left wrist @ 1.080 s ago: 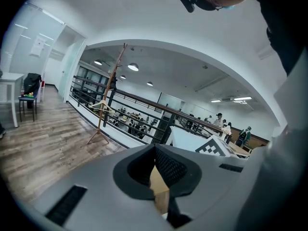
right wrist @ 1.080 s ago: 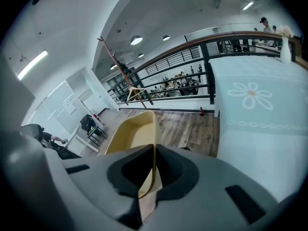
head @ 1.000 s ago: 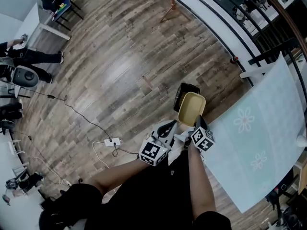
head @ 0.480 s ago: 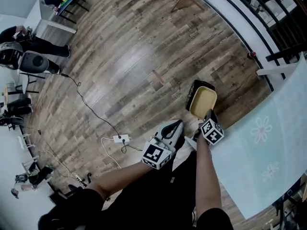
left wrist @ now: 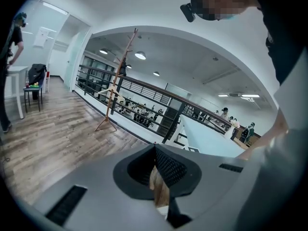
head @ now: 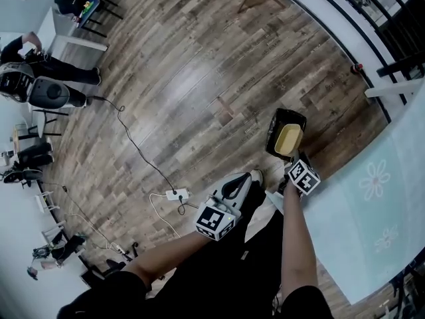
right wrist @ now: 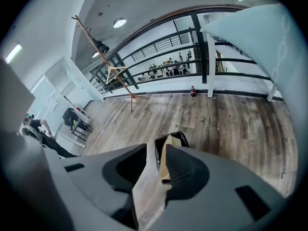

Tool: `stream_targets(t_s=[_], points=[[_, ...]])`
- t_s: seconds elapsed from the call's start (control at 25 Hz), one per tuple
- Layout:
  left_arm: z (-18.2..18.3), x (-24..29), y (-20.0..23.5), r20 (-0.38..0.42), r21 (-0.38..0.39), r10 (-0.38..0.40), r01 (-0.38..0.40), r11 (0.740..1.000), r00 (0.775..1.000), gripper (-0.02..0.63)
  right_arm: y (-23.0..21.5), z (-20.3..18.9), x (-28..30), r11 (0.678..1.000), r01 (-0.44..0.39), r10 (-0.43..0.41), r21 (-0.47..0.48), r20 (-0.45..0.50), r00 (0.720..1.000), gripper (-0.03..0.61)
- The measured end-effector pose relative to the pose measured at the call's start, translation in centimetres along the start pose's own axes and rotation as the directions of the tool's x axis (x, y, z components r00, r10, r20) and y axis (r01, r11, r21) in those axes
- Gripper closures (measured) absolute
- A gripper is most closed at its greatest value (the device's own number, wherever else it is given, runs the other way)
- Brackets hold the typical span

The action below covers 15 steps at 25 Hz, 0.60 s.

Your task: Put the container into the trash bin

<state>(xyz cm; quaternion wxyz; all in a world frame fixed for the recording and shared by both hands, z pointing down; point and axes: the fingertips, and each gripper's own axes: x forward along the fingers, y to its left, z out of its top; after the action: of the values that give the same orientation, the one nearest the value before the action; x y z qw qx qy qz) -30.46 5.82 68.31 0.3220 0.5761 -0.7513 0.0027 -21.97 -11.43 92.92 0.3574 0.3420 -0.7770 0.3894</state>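
I'm watching my right hand-held gripper (head: 293, 164) reaching over the black trash bin (head: 276, 135) standing on the wooden floor (head: 186, 78), just left of the pale worktop (head: 385, 205). The yellow container (head: 289, 139) is sitting tilted in the bin's mouth. In the right gripper view its jaws are standing released, with the container's thin rim (right wrist: 163, 163) between them against the right jaw and floor showing beside it. My left hand-held gripper (head: 242, 182) is hanging near my body, clenched on nothing.
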Motion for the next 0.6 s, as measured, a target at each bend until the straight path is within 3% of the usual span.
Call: stream_targets(t_s=[0.32, 0.6], points=[[0.5, -1.0, -0.2, 0.013, 0.029, 0.009, -0.010, 1.000, 1.000, 0.603, 2.3, 0.5, -5.0, 0.996, -0.091, 0.091, -0.022, 0.013, 0.996, 0.460], [3.0, -1.9, -4.2, 0.063, 0.035, 0.009, -0.012, 0.999, 0.998, 0.603, 4.9, 2.5, -13.1, 0.983, -0.180, 0.181, -0.026, 0.056, 0.982, 0.465]])
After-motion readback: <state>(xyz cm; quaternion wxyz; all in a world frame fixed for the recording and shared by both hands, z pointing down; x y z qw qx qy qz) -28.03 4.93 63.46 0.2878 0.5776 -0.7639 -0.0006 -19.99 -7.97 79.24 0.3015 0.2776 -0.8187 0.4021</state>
